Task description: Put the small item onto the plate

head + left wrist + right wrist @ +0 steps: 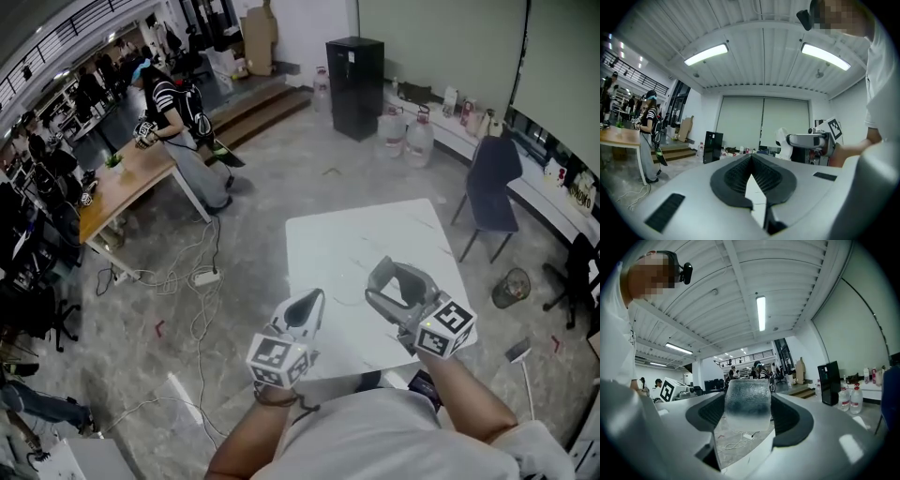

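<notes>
**Item pinched in right gripper, no plate in sight**

Left gripper (307,307) hung over the near edge of the white worktop (356,244). Its fingers (733,176) were pressed together at the tips with nothing between them.

The worktop looked bare in the head view. No plate showed there or in either gripper view.

Right gripper (401,286) was raised over the near right part of the worktop, beside the left one but apart from it. In the right gripper view its fingers (785,416) pinched a small frosted translucent item (746,404) that stood upright between the pads. What the item was exactly could not be told. It was held off the worktop, so the task's thing was in the air, not placed.

Risks, as a judgement:
- With no plate in view, the item could be let go onto the bare worktop, or carried the wrong way while the plate was searched for.
- The item looked smooth and rounded, so a light pinch or a tilt of the gripper could let it slip or twist out.
- Its near-clear body barely showed in the head view, so the drop point could be misjudged.
- The idle left gripper sat close and could bump the right one on a sideways move.
</notes>
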{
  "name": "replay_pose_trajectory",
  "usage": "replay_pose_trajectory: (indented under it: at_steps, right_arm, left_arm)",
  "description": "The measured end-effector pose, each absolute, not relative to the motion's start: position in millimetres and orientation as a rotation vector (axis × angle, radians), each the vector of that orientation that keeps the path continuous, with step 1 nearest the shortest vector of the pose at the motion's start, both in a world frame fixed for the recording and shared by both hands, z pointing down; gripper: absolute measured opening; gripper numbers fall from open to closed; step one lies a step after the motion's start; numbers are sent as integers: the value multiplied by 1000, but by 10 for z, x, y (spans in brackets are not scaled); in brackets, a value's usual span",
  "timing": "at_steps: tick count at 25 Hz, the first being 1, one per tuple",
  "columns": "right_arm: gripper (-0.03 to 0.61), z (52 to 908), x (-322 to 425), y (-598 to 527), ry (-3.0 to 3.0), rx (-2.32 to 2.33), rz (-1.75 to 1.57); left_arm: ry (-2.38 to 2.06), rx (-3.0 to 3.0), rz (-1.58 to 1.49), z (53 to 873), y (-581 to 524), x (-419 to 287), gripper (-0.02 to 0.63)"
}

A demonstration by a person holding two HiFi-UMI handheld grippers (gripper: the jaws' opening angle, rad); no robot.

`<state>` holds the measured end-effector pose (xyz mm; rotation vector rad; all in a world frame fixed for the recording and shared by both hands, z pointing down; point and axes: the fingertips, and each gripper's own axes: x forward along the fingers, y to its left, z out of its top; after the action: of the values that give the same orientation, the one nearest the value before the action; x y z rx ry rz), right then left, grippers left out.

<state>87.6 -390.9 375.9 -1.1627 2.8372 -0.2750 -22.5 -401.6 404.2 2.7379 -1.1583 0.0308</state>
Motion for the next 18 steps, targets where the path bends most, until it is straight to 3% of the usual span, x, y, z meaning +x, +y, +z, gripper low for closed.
replay_pose_trajectory:
  at_steps: [9,18]
  right_arm:
    - [298,4169,1233,-4999,2978,-1023,-330]
    - [298,4876,1200,-5796,3107,-1009,-382]
  left_arm:
    - [-1259,2679,7,4191,-4947,261,6]
    - [-1295,2592,46,4673,-5564,246,6]
